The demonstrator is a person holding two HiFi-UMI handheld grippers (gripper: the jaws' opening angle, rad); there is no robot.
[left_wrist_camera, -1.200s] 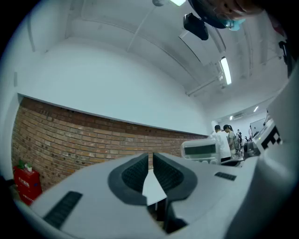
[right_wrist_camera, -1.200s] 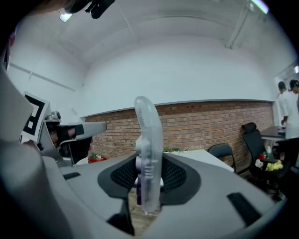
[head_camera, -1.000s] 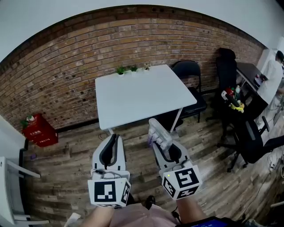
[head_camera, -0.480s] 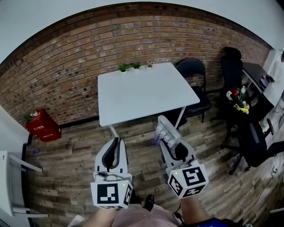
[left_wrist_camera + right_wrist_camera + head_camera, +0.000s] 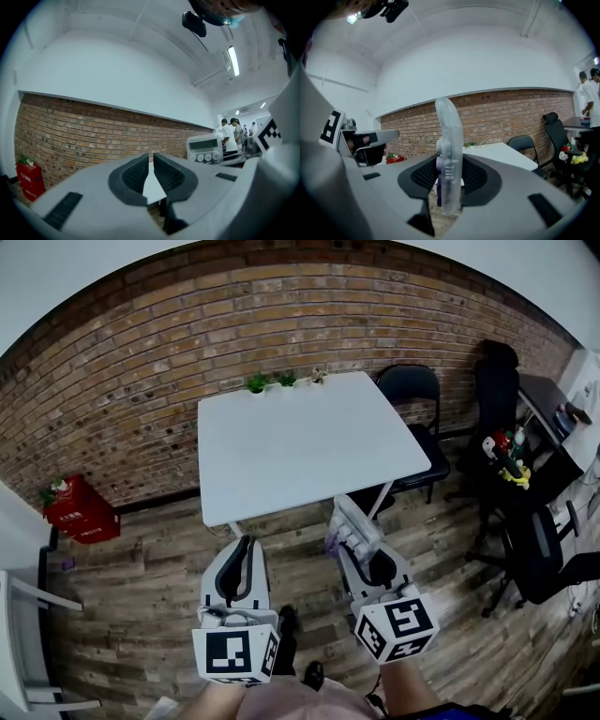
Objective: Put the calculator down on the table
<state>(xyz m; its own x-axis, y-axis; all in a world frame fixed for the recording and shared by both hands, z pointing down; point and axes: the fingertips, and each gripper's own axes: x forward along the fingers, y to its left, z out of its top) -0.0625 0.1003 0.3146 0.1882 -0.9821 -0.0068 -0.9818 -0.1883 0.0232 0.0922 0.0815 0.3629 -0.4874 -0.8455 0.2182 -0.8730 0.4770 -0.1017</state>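
My right gripper (image 5: 359,549) is shut on the calculator (image 5: 351,524), a pale clear-cased slab with purple at its base. It stands edge-on between the pads (image 5: 477,174) in the right gripper view, where the calculator (image 5: 449,154) rises well above the jaws. It hangs over the wooden floor, just short of the white table's (image 5: 300,442) near edge. My left gripper (image 5: 245,545) is level beside it, shut with nothing in it. In the left gripper view its jaws (image 5: 151,161) leave only a slit, and the calculator's display (image 5: 205,148) shows to the right.
Small potted plants (image 5: 281,382) line the table's far edge by the brick wall. A black folding chair (image 5: 409,390) stands at the table's right, with office chairs (image 5: 536,540) further right. On the floor at the left sits a red box (image 5: 73,512). People stand far off (image 5: 587,98).
Both grippers have moved forward toward the table's near edge and sunk a little. The calculator stays held in the right gripper, and the left stays shut.
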